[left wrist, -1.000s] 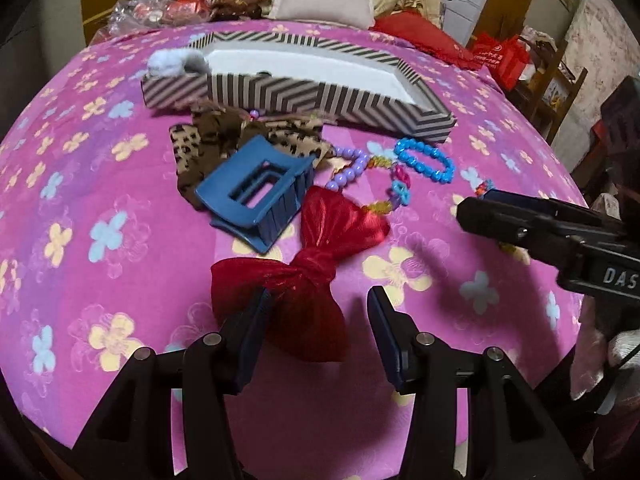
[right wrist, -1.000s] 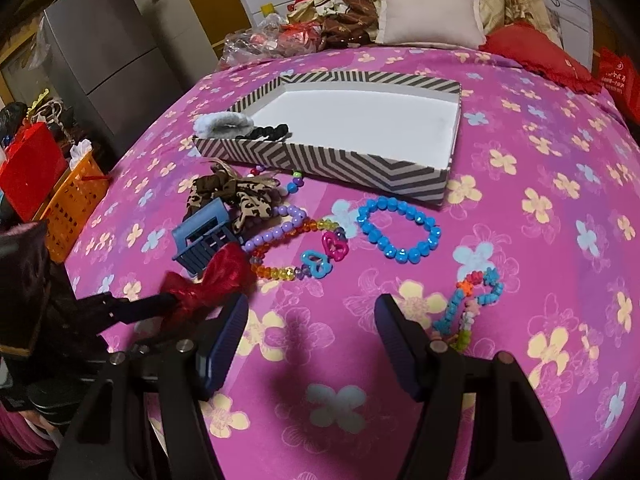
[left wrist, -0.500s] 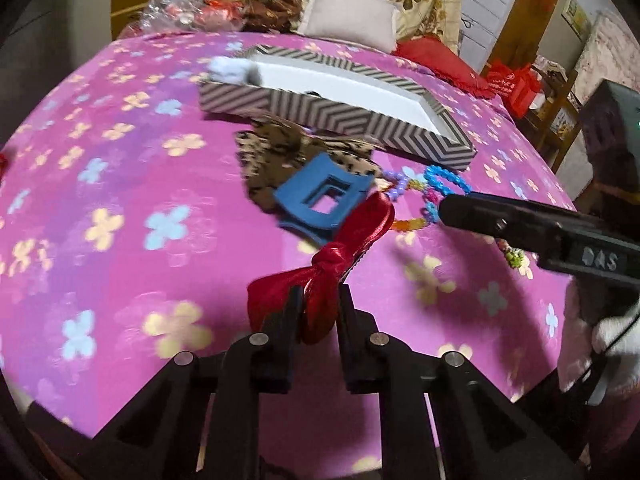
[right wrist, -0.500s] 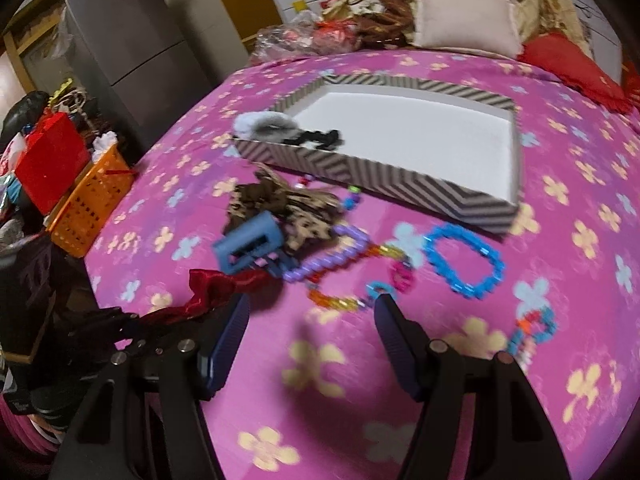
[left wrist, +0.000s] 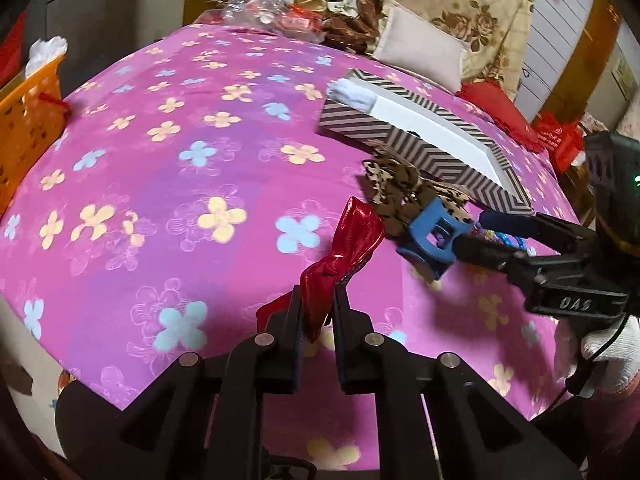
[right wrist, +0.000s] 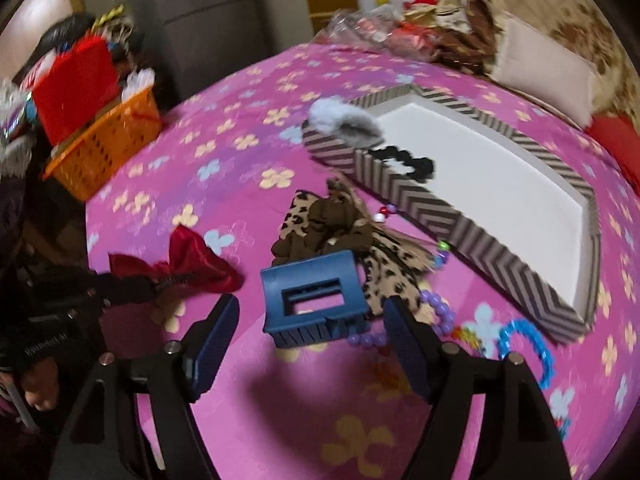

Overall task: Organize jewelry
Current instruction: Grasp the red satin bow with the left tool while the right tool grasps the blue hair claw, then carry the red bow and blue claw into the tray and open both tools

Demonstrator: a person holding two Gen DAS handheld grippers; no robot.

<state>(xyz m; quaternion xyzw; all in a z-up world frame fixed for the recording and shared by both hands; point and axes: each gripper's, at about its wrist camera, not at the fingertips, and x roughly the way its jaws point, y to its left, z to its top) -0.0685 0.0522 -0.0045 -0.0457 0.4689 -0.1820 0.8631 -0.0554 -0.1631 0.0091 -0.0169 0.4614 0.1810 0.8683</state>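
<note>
Left wrist view: the left gripper (left wrist: 316, 300) has its fingers clamped on the knot of the red bow (left wrist: 340, 256), which sits lifted off the pink bed (left wrist: 168, 168). One bow loop sticks up and forward, the other flops down beside the left finger. The striped box (left wrist: 420, 148) is well ahead and to the right, with a grey fluffy thing (left wrist: 352, 94) on its near corner. The right gripper (left wrist: 472, 236) reaches in from the right, right at the blue claw clip (left wrist: 430, 240).

Right wrist view: the right gripper (right wrist: 312, 332) has its fingers spread wide, with the claw clip (right wrist: 314, 304) sitting between them but not pinched yet. Just behind the clip is the leopard scrunchie (right wrist: 344, 232), and purple beads (right wrist: 440, 316) lie right by the right finger. The blue bracelet (right wrist: 532, 344) is off to the right, near the box (right wrist: 480, 216), which already holds a black hair tie (right wrist: 404, 160).

What I'd worry about: the bow is slippery satin held only by the knot, so a quick swing toward the box could let it slide out. On the other side, closing on the clip might snag the beads or scrunchie and drag them along, since they're crowded against it. The clip's hard plastic could also squirt out if pinched off-centre.
</note>
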